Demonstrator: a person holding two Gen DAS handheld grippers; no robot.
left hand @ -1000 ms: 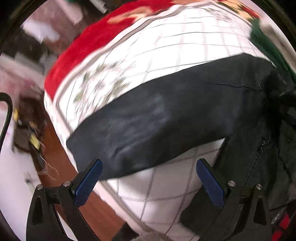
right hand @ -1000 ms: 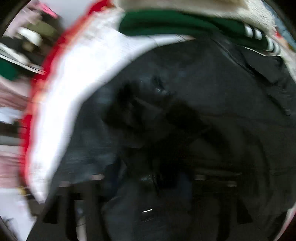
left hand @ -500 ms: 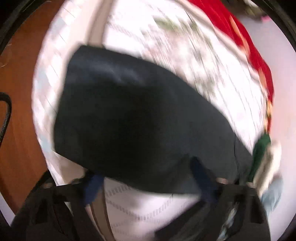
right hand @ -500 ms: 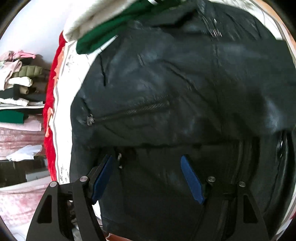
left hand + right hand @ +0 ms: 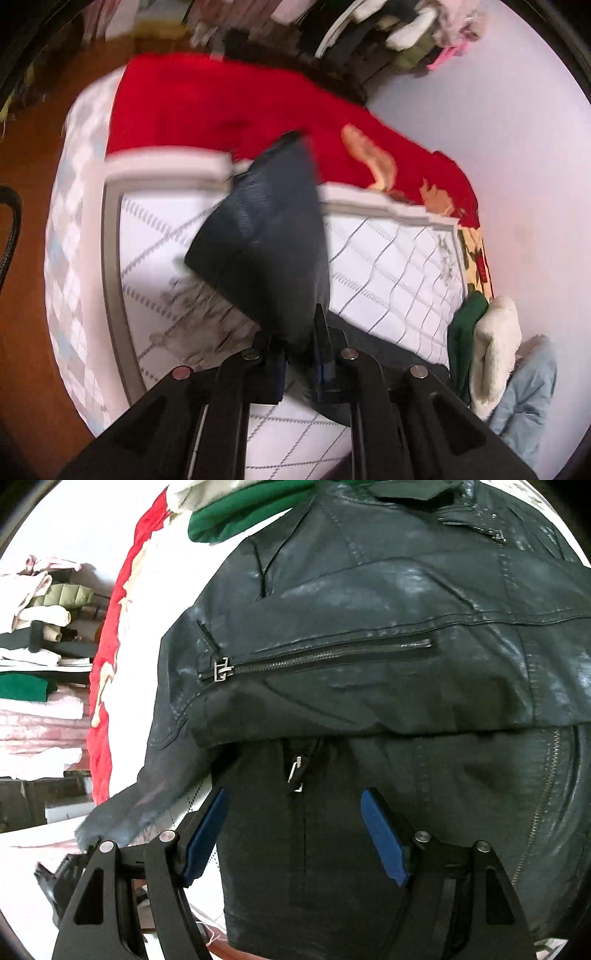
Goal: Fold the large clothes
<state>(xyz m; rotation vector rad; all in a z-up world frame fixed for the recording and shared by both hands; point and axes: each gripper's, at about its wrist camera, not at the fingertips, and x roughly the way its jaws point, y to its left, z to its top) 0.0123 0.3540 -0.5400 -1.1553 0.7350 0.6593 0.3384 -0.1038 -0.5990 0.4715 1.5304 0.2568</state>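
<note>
Between the closed fingers of the left tool, a sleeve of the black jacket is pinched and lifted above the bed. Right tool hovers open over the jacket; I would lay the sleeve flat across the body.

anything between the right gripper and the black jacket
Nothing visible does. The right gripper hangs open directly over the black jacket, with only bare leather between its blue pads. The left gripper is shut on a jacket sleeve.

white quilted bed with red blanket, wooden floor, pale wall, cluttered shelves
</note>
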